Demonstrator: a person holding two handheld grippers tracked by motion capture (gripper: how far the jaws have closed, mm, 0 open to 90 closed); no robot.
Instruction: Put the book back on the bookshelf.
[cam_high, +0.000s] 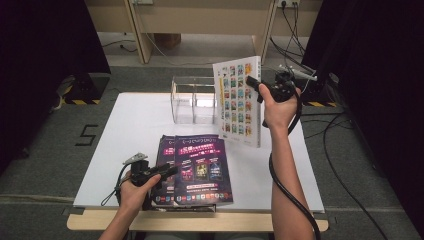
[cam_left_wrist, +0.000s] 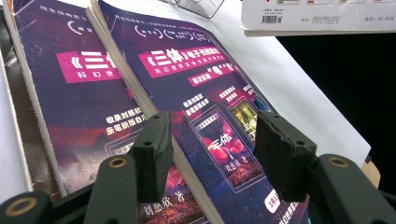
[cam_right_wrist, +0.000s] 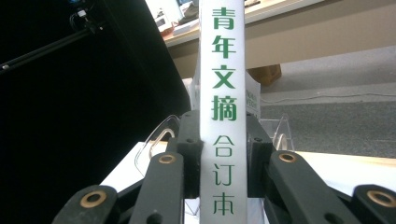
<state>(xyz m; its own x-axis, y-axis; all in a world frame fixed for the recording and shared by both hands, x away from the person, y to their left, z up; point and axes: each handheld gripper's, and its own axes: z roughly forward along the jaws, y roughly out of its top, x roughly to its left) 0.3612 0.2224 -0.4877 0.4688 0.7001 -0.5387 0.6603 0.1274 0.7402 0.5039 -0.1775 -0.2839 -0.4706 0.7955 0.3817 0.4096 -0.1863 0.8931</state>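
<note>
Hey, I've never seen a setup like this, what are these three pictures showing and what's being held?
A person works at a white table with a hand-held gripper in each hand. One picture looks down from above; the other two come from cameras riding on each gripper. The right hand-held gripper is clamped on the spine of a white book, holding it upright in the air beside a clear plastic rack. The left hand-held gripper is open over two purple books lying on the table, overlapping.

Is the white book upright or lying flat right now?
Upright, off the table: the right gripper is shut on the white book at its spine, holding it in the air beside the clear organizer.
</note>
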